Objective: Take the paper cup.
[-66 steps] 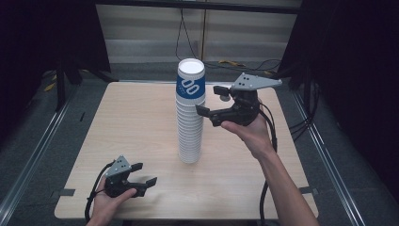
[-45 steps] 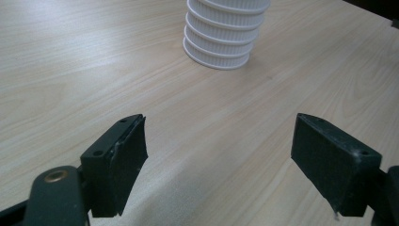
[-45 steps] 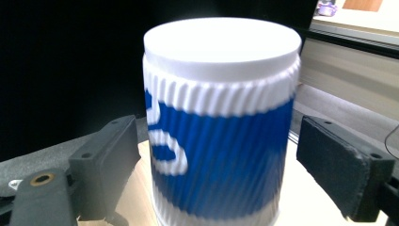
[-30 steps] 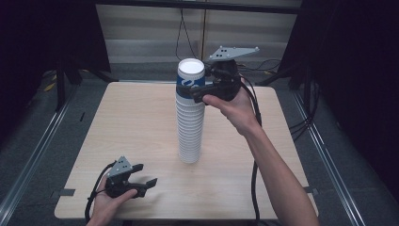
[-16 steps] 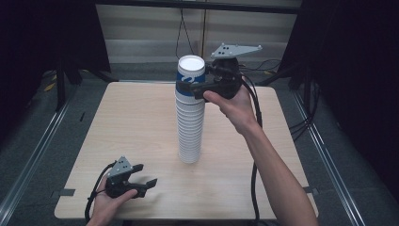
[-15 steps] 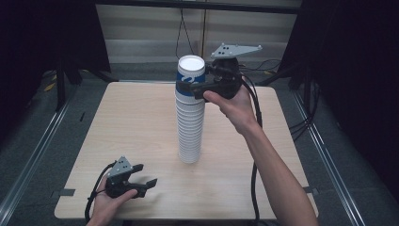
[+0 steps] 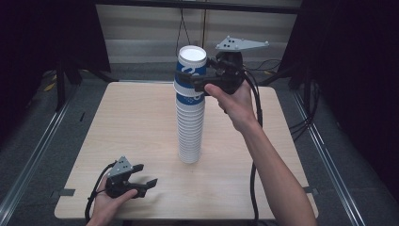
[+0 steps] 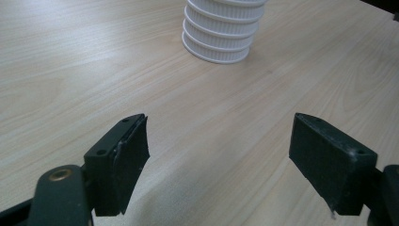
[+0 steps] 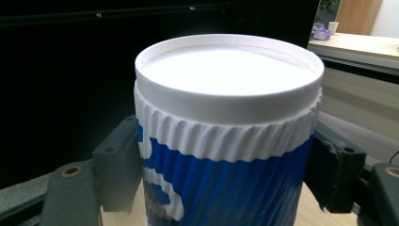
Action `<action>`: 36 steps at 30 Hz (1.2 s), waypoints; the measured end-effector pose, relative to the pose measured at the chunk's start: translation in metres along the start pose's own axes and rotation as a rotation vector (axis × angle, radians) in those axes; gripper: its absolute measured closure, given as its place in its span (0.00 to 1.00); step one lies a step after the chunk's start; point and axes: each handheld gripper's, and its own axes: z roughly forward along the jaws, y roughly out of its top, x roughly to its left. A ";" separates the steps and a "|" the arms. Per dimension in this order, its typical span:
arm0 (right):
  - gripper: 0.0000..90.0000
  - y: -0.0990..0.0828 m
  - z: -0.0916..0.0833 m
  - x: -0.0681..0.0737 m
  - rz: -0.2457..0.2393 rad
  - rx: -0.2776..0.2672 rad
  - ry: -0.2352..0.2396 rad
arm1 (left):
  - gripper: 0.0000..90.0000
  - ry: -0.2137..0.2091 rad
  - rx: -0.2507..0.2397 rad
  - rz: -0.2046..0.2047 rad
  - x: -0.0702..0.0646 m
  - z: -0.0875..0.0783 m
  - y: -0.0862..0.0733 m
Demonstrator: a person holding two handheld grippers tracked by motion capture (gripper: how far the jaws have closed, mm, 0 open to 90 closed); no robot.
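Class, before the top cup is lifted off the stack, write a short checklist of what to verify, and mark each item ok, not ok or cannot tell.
1. Right tongs astride the top cup, one jaw on each side, just been closing: ok.
2. Pads pressing firmly enough on the blue wall to hold: cannot tell.
3. Grip sits below the white ribbed rim: ok.
4. Cup stack stands upright on the table: ok.
5. Left tongs open and away from the stack base: ok.
6. Top cup will come free of the one beneath: cannot tell.
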 end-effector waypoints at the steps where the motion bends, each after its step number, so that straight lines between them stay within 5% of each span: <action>1: 0.27 0.001 -0.001 0.000 0.000 -0.005 -0.003 | 0.22 0.000 0.000 0.000 0.000 0.000 0.000; 36: 0.27 0.021 -0.028 -0.001 0.044 -0.138 -0.006 | 0.19 -0.070 0.026 -0.013 -0.004 0.006 -0.001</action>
